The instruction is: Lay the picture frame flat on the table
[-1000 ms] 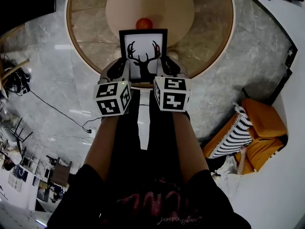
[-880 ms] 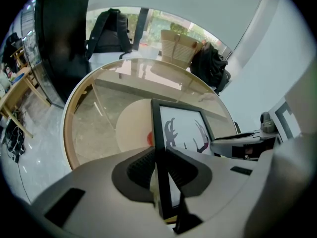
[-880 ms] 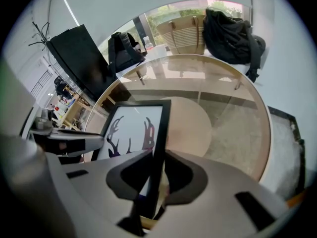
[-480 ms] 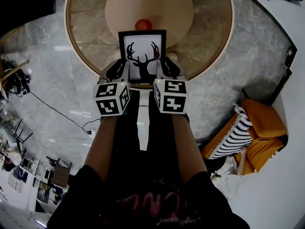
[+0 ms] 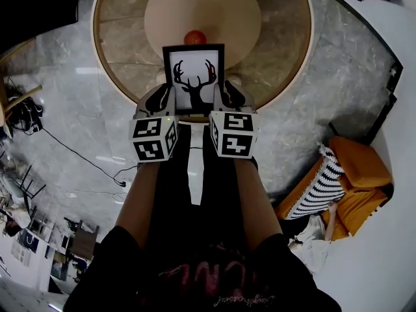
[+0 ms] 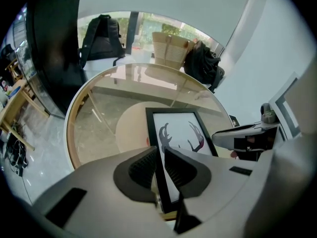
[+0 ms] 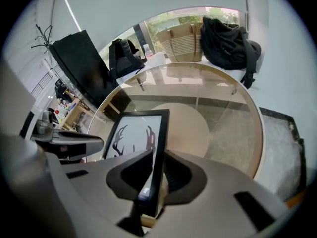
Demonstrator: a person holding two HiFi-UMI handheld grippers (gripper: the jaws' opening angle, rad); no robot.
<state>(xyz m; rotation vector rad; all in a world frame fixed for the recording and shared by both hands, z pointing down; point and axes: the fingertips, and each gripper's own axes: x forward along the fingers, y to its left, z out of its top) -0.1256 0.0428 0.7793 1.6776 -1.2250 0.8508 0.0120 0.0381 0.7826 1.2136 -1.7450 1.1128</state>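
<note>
A black picture frame (image 5: 193, 77) with a deer-antler print is held near the front edge of the round glass table (image 5: 286, 51). My left gripper (image 5: 161, 100) is shut on the frame's left edge (image 6: 154, 148). My right gripper (image 5: 227, 97) is shut on its right edge (image 7: 159, 143). The frame (image 6: 178, 135) leans back with its picture side facing up toward me. Its lower edge is hidden behind both grippers. In the right gripper view the frame (image 7: 136, 138) shows the same print from the other side.
A small red ball (image 5: 195, 38) lies on the table just beyond the frame, over the beige round base (image 5: 227, 8). An orange seat with a striped cushion (image 5: 335, 177) stands on the floor at the right. Bags (image 7: 225, 38) and a basket (image 6: 171, 48) sit beyond the table.
The frame has tipped a little further back and looks shorter in the head view. Both grippers keep their hold and have shifted slightly.
</note>
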